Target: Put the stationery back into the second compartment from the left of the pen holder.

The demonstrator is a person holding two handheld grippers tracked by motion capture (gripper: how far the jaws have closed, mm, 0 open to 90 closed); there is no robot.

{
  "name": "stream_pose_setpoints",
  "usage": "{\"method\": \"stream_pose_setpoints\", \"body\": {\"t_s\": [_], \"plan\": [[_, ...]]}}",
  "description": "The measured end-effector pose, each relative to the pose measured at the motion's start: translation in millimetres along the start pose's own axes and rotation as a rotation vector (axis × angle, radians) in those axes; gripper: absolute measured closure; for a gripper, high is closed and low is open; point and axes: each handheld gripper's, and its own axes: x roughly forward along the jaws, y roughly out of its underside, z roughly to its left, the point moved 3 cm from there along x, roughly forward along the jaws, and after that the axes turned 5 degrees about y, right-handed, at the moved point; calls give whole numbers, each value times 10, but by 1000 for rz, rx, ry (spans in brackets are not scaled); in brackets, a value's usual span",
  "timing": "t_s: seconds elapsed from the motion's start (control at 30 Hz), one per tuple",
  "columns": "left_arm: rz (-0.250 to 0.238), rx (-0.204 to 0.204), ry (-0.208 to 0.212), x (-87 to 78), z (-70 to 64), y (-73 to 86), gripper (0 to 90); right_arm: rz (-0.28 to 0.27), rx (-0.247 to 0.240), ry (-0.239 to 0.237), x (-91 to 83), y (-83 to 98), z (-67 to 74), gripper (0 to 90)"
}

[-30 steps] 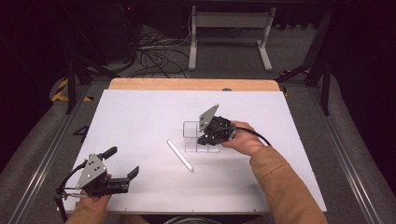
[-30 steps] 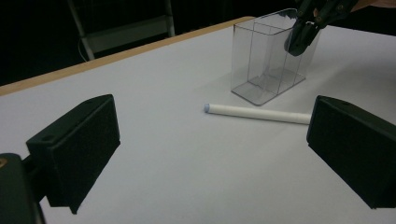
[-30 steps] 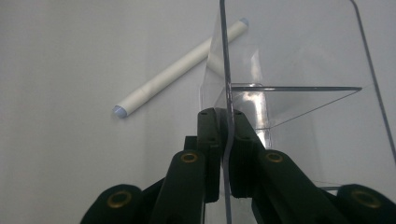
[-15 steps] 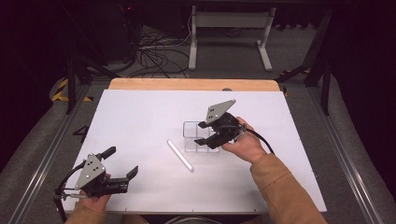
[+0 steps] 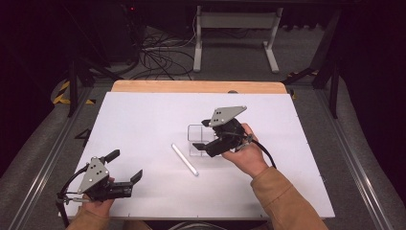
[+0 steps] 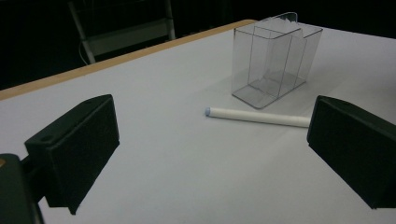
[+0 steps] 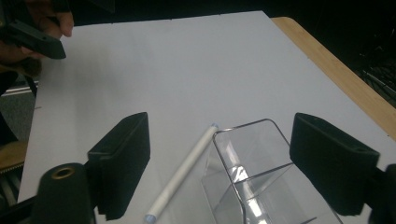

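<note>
The right tool (image 5: 209,135), jaws spread and just been opening with nothing pinched, hangs over the clear box (image 5: 198,138) at frame centre. The white marker (image 5: 185,159) lies just lower left of it, its long axis diagonal. The left tool (image 5: 127,167), also spread, sits lower left on the white worktop (image 5: 143,120); dark room beyond

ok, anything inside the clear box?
Clear box looks empty: bare dividers and floor show in the left gripper view. In the high view the right gripper covers part of it.
</note>
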Motion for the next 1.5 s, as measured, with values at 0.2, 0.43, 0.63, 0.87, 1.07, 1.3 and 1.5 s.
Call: {"method": "stream_pose_setpoints", "body": {"t_s": [0.2, 0.43, 0.63, 0.87, 1.07, 1.3, 1.5], "plan": [[-10, -5, -9, -24, 17, -1, 31, -22, 10, 2, 30, -60, 105, 120], [-6, 0, -10, -28, 14, 0, 31, -42, 23, -5, 73, -98, 159, 30], [-4, 0, -8, -26, 6, -1, 31, -28, -4, 12, 165, -122, 283, 35], [-11, -1, -10, -37, 6, -1, 31, 30, 12, -23, 255, -151, 413, 62], [-9, 3, -8, -35, 10, -1, 31, 19, -4, 9, 286, -169, 460, 57], [-10, 3, -10, -36, 8, -1, 31, 47, 27, 50, 373, -128, 522, 128], [-12, 4, -10, -40, 12, -2, 31, 121, 50, 74, 511, -86, 591, 314]]}}
